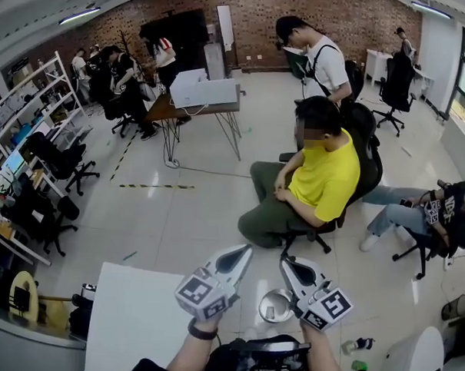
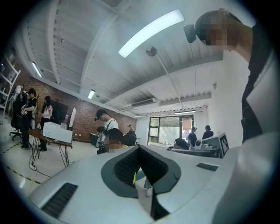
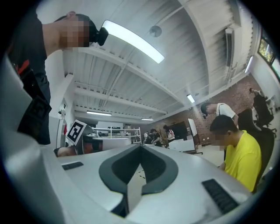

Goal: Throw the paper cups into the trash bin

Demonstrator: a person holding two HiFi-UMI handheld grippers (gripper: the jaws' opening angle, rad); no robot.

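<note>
We are in an open office with a red brick wall at the far end and a pale, glossy floor. A bare white table stands directly below us, and we place everything else by it. Well beyond its far edge is a wooden desk carrying a white box. Beyond its far right corner a person in a yellow shirt sits in a black chair. Just off the table's right edge, on the floor, stands a round open bin with a shiny inside. We take it for the trash bin but cannot be sure.

The left gripper hangs over the table's right edge and the right gripper just past it, with the bin between them. On both, the jaws are pressed together with nothing between them.

Only the head view shows the table, floor and bin. The gripper views look level across the room and add the white ribbed ceiling with its strip lights. The left gripper view alone shows a bright window.
</note>
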